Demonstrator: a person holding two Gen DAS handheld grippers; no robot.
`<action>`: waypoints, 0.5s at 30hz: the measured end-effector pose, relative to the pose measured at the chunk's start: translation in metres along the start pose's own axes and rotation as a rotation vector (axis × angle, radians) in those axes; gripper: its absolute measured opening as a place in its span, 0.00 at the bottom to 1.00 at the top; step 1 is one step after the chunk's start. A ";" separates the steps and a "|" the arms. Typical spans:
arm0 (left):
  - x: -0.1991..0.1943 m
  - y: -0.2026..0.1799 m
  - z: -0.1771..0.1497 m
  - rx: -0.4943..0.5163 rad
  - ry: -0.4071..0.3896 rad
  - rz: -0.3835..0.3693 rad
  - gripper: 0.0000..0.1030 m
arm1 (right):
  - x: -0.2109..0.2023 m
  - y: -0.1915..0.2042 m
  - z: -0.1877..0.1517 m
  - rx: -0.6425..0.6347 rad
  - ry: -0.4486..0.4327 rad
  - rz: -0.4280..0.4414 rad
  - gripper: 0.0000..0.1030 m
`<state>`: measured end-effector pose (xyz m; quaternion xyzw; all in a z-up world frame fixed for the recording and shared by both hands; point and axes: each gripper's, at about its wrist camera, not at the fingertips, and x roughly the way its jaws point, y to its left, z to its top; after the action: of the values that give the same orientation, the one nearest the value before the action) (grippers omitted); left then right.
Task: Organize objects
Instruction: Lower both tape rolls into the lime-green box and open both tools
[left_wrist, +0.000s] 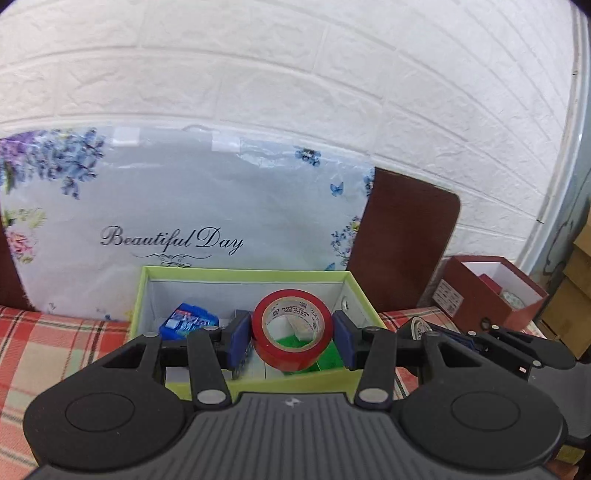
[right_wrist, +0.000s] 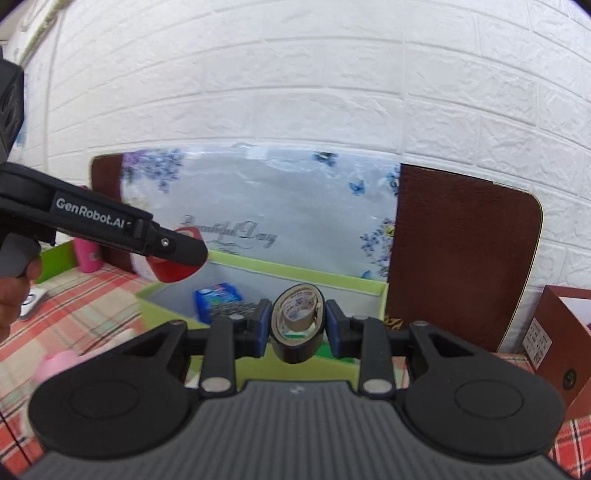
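Note:
My left gripper (left_wrist: 292, 329) is shut on a red tape roll (left_wrist: 293, 339), held in the air above the open green box (left_wrist: 243, 274). Inside that box lie a blue packet (left_wrist: 188, 320) and something green. My right gripper (right_wrist: 298, 329) is shut on a black tape roll (right_wrist: 297, 332), squeezed to an oval, just in front of the green box (right_wrist: 295, 274). In the right wrist view the left gripper's finger (right_wrist: 177, 247) comes in from the left with the red tape roll (right_wrist: 171, 271) below it. The right gripper (left_wrist: 476, 341) shows at the right of the left wrist view.
A red-checked cloth (left_wrist: 55, 332) covers the table. A floral "Beautiful Day" bag (left_wrist: 177, 206) and a brown board (left_wrist: 402, 240) lean on the white brick wall. A dark red open box (left_wrist: 491, 288) stands at the right. A pink bottle (right_wrist: 86, 256) and a pink object (right_wrist: 55, 363) are at the left.

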<state>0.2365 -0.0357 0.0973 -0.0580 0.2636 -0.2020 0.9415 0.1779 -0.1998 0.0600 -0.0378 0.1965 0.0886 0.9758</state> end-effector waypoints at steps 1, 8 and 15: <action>0.012 0.002 0.004 -0.010 0.012 -0.003 0.49 | 0.011 -0.005 0.001 0.001 0.011 -0.006 0.29; 0.086 0.007 0.013 0.005 0.089 0.020 0.49 | 0.081 -0.024 -0.002 -0.035 0.071 -0.032 0.29; 0.100 0.026 -0.001 -0.015 0.093 0.109 0.81 | 0.094 -0.033 -0.015 -0.035 0.045 -0.044 0.72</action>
<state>0.3233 -0.0531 0.0436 -0.0412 0.3115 -0.1507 0.9373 0.2636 -0.2194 0.0105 -0.0610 0.2162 0.0695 0.9720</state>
